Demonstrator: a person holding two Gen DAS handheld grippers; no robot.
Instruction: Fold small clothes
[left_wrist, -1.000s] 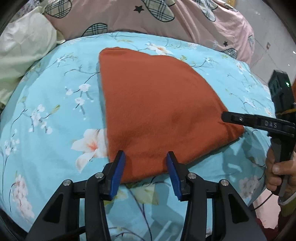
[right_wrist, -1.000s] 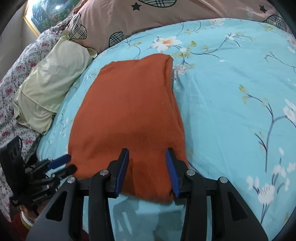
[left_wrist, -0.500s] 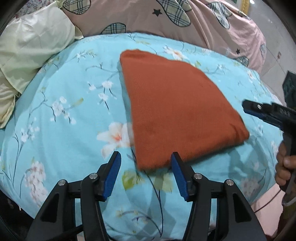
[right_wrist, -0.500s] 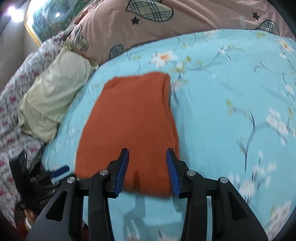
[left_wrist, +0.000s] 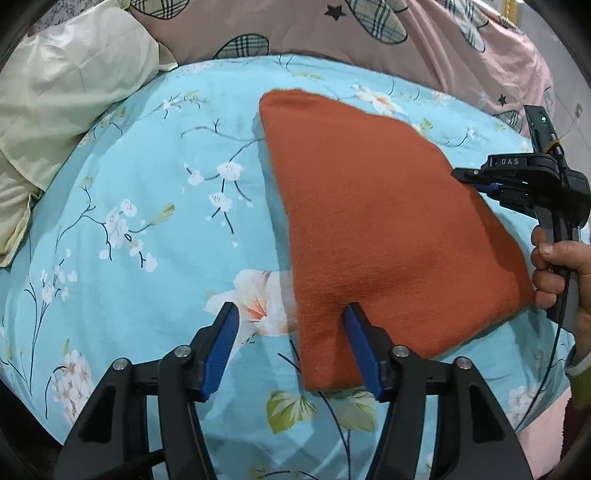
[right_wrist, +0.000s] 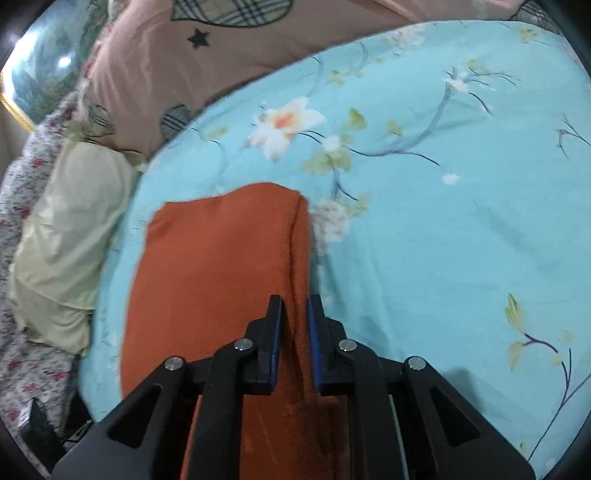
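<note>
A folded rust-orange knit garment (left_wrist: 373, 221) lies flat on the light-blue floral bedspread (left_wrist: 140, 206). My left gripper (left_wrist: 290, 328) is open, low over the garment's near left corner, with its right finger over the cloth and its left finger over the bedspread. My right gripper (right_wrist: 295, 325) is closed on the garment's right folded edge (right_wrist: 295, 258). It also shows in the left wrist view (left_wrist: 480, 182) at the garment's right side, held by a hand (left_wrist: 557, 269). The garment fills the lower left of the right wrist view (right_wrist: 214, 273).
A pale yellow-green pillow (left_wrist: 55, 107) lies at the left, also in the right wrist view (right_wrist: 66, 236). A pink quilt with plaid hearts (left_wrist: 369, 33) lies along the back. The bed edge drops off at the near side.
My right gripper has moved forward over the garment's right edge and closed on it. My left gripper has shifted left, so the garment's near corner now sits at its right finger.
</note>
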